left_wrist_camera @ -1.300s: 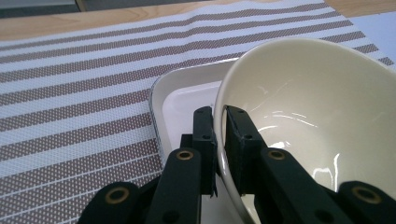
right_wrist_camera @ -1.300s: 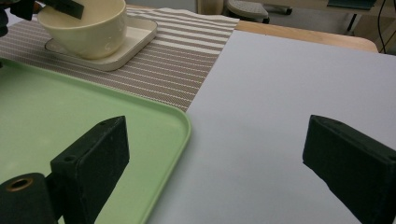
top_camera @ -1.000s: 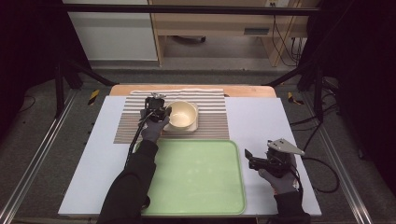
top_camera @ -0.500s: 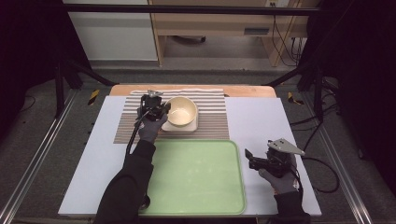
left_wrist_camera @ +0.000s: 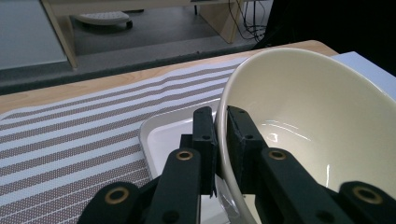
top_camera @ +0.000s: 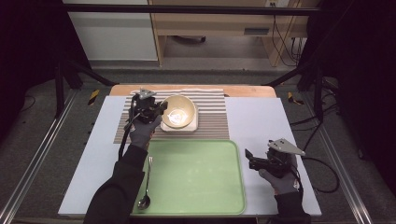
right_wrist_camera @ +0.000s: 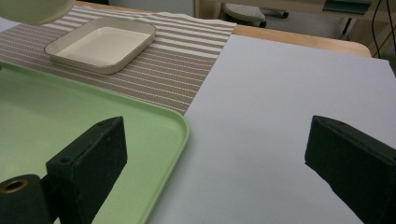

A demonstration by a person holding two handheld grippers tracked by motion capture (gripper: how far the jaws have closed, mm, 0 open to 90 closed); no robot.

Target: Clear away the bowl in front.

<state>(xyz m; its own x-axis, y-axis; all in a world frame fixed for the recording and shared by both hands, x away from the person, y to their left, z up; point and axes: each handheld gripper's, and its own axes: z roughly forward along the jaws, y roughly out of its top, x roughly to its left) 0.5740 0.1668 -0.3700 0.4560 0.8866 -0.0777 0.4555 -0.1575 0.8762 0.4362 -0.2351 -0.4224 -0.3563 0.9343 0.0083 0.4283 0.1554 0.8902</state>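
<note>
Lifting the cream bowl (top_camera: 178,111) off the square dish (right_wrist_camera: 100,43) by its rim.

Best kept slow and level, rim pinched deep between the pads, bowl carried clear of the dish edge before swinging toward the green tray (top_camera: 205,196); tilting risks a slip from so thin a bite. Left gripper (left_wrist_camera: 221,135) clamped on the bowl's near wall, one jaw inside, one outside, forearm stretched forward over the striped mat (top_camera: 212,122). Right gripper (top_camera: 254,160) idle and wide open, nothing between its jaws, low over the tabletop (top_camera: 266,116) right of the tray. Spoon (top_camera: 145,198) lying on the tray's left side.
</note>
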